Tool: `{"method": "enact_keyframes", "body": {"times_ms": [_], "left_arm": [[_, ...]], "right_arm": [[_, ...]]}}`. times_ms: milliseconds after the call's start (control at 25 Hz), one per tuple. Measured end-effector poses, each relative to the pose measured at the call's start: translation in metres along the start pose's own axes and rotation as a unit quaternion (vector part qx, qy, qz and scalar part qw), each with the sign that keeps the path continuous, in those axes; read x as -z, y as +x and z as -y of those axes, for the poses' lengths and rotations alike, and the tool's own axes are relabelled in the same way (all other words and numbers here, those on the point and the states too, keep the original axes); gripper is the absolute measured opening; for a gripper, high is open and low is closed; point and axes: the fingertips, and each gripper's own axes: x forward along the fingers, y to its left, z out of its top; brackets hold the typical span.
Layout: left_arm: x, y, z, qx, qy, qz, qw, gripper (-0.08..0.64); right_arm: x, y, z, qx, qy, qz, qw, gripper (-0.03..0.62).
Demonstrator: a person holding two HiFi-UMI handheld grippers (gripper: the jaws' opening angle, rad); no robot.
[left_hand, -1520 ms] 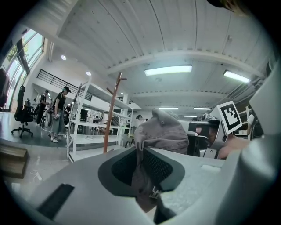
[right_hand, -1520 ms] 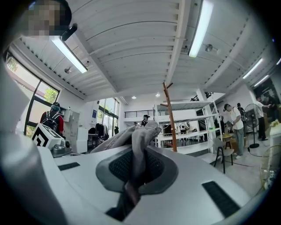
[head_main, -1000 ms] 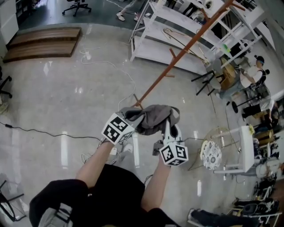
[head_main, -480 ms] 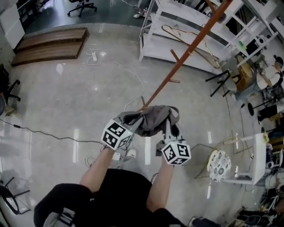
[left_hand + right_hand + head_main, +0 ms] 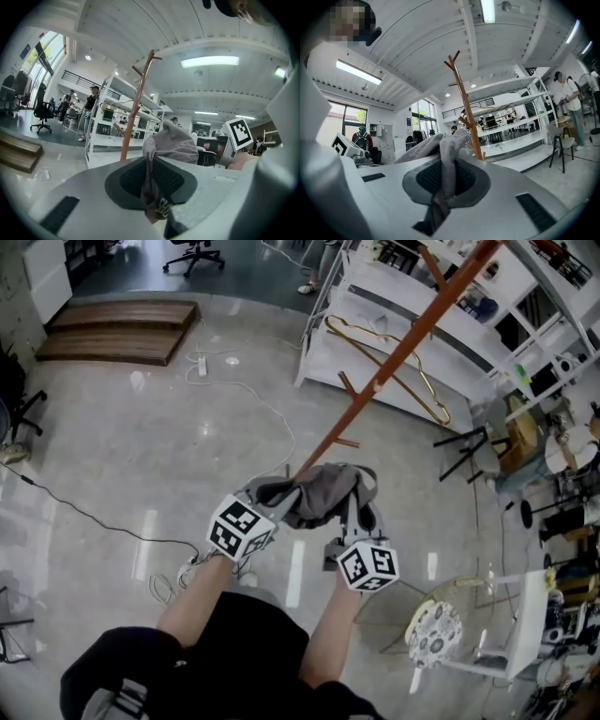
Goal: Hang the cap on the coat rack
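Observation:
A grey cap [image 5: 321,491] hangs in the air between my two grippers, in front of a tall brown wooden coat rack [image 5: 394,357] with short pegs. My left gripper [image 5: 272,501] is shut on the cap's left edge; its view shows cloth [image 5: 154,180] pinched between the dark pads, with the cap's crown [image 5: 176,143] beyond and the rack [image 5: 136,105] behind. My right gripper [image 5: 354,521] is shut on the cap's right edge, the fabric [image 5: 446,173] clamped between its pads. The rack [image 5: 464,101] rises just past it.
A white shelving unit [image 5: 450,343] stands behind the rack with a gold hanger [image 5: 394,367] against it. Cables [image 5: 253,395] trail over the glossy floor. Wooden pallets [image 5: 117,329] lie at far left. A white chair and patterned round object [image 5: 433,634] sit at lower right.
The view has shifted so the rack and shelving sit more to the left and closer. Both grippers keep hold of the cap at about the same place.

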Motion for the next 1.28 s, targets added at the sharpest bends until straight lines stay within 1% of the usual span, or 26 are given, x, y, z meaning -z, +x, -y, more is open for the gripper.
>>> {"method": "enact_keyframes", "body": {"times_ms": [160, 320, 440, 600, 720, 800, 920, 1080, 1200, 1280], "left_arm": [[-0.015, 0.013, -0.008, -0.004, 0.004, 0.006, 1.0, 0.041], [-0.013, 0.021, -0.022, -0.006, 0.002, 0.007, 1.0, 0.041], [-0.024, 0.028, -0.029, 0.003, 0.006, 0.019, 0.9998, 0.041], [-0.053, 0.033, -0.038, 0.018, 0.024, 0.04, 0.9988, 0.04], [-0.078, 0.033, -0.043, 0.029, 0.041, 0.065, 0.9966, 0.038], [-0.093, 0.037, -0.049, 0.033, 0.051, 0.078, 0.9951, 0.038], [-0.114, 0.047, -0.056, 0.038, 0.06, 0.092, 0.9932, 0.038], [-0.134, 0.064, -0.068, 0.039, 0.07, 0.106, 0.9911, 0.038], [-0.138, 0.074, -0.08, 0.029, 0.07, 0.106, 0.9914, 0.038], [-0.134, 0.079, -0.084, 0.023, 0.069, 0.099, 0.9925, 0.038]], "right_arm": [[-0.011, 0.013, 0.01, -0.005, 0.007, 0.012, 1.0, 0.003], [-0.006, 0.03, 0.012, -0.015, -0.002, 0.012, 1.0, 0.003], [-0.017, 0.041, 0.016, -0.014, -0.011, 0.022, 1.0, 0.003], [-0.048, 0.057, 0.008, -0.02, -0.045, 0.047, 0.998, 0.003], [-0.073, 0.065, 0.001, -0.03, -0.079, 0.069, 0.994, 0.003], [-0.086, 0.074, -0.001, -0.029, -0.103, 0.074, 0.991, 0.003], [-0.103, 0.086, 0.001, -0.027, -0.131, 0.075, 0.988, 0.003], [-0.119, 0.108, 0.01, -0.021, -0.147, 0.072, 0.986, 0.003], [-0.118, 0.124, 0.016, -0.019, -0.154, 0.058, 0.986, 0.003], [-0.111, 0.13, 0.021, -0.013, -0.151, 0.046, 0.987, 0.003]]}}
